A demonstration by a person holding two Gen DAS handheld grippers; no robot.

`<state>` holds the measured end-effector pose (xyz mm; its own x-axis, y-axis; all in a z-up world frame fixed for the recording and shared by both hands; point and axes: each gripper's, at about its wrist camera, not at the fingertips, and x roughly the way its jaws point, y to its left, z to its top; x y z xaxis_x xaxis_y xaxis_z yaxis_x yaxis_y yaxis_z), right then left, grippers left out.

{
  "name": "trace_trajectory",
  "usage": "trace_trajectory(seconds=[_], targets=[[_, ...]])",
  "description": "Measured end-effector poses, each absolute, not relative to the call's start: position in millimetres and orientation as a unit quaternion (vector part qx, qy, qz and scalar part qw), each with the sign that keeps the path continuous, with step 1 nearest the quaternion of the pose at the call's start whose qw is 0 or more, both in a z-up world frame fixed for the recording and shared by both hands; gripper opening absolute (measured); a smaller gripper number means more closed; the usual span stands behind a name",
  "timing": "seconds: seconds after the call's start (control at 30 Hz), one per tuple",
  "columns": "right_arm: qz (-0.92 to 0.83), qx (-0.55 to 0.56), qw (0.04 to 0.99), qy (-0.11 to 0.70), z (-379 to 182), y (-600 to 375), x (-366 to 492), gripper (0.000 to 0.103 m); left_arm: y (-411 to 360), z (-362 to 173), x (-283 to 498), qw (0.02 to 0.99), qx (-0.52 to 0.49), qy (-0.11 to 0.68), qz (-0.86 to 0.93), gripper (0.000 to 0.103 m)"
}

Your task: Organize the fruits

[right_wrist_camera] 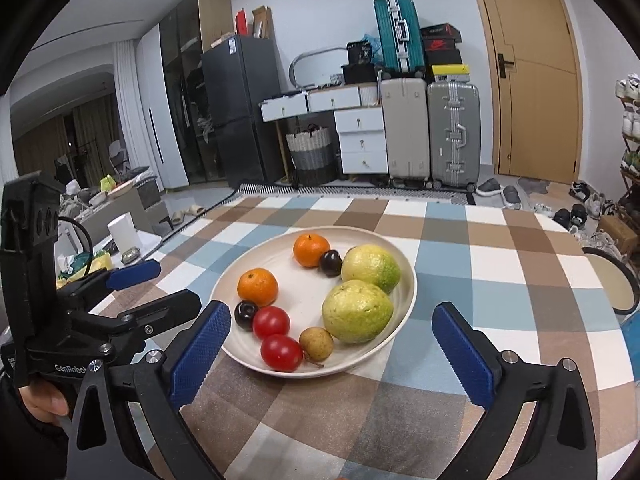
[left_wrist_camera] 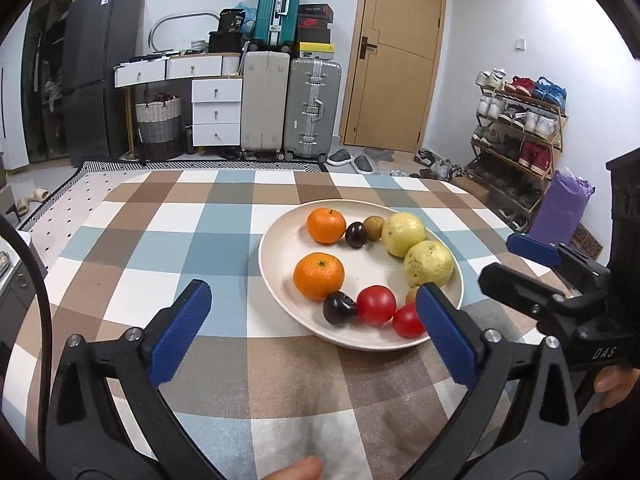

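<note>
A cream plate (left_wrist_camera: 280,264) (right_wrist_camera: 404,304) on the checked tablecloth holds two oranges (left_wrist_camera: 319,276) (right_wrist_camera: 257,287), two yellow-green guavas (left_wrist_camera: 428,264) (right_wrist_camera: 357,311), two red tomatoes (left_wrist_camera: 376,305) (right_wrist_camera: 281,353), two dark plums (left_wrist_camera: 339,308) (right_wrist_camera: 245,314) and small brown fruits (left_wrist_camera: 373,227) (right_wrist_camera: 316,344). My left gripper (left_wrist_camera: 312,336) is open and empty, just in front of the plate's near-left side. My right gripper (right_wrist_camera: 332,360) is open and empty at the plate's near edge. Each gripper also shows in the other view, the right one (left_wrist_camera: 532,258) and the left one (right_wrist_camera: 152,284).
The checked tablecloth (left_wrist_camera: 200,248) covers the table around the plate. A second round dish (right_wrist_camera: 616,284) sits at the table's right edge. Suitcases (left_wrist_camera: 288,104), drawers and a shoe rack (left_wrist_camera: 520,128) stand beyond the table.
</note>
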<state>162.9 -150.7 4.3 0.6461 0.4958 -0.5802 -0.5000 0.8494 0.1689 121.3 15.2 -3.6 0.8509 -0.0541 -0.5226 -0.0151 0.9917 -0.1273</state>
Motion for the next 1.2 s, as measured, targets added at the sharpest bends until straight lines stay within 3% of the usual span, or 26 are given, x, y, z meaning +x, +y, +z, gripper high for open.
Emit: trace_trajectory(seconds=[1.2], targets=[[0.262, -0.001, 0.916, 0.304, 10, -163, 150, 0.103, 10, -1, 119, 0.963, -0.050, 0.265, -0.017, 0.102]])
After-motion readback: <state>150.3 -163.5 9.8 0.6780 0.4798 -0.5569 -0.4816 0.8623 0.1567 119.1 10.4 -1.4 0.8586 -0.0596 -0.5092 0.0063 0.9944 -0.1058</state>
